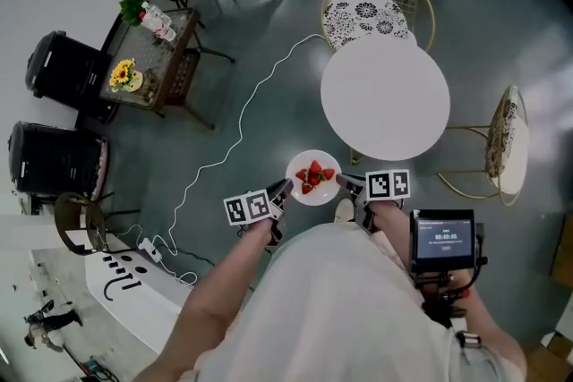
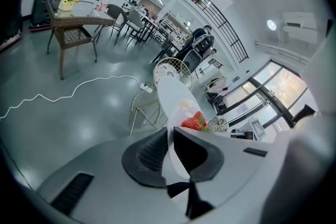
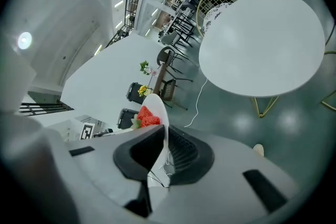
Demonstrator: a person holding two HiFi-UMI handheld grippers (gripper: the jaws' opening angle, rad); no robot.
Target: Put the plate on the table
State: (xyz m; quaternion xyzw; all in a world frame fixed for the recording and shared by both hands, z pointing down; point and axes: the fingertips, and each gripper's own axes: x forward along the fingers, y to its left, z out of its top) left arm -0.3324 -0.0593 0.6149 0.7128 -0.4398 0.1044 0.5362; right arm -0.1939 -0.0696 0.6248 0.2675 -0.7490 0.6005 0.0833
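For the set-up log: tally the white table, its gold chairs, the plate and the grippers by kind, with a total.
Round white table: 1
Gold wire chairs: 2
Plate of strawberries: 1
Grippers: 2, left gripper and right gripper, both shut on the plate
Total: 6

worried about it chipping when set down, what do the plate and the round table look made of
Plate: smooth white, thin rim, probably ceramic or melamine; cannot tell which. Table: plain matte white top, maybe laminate or painted wood, on thin gold-coloured legs, likely metal.
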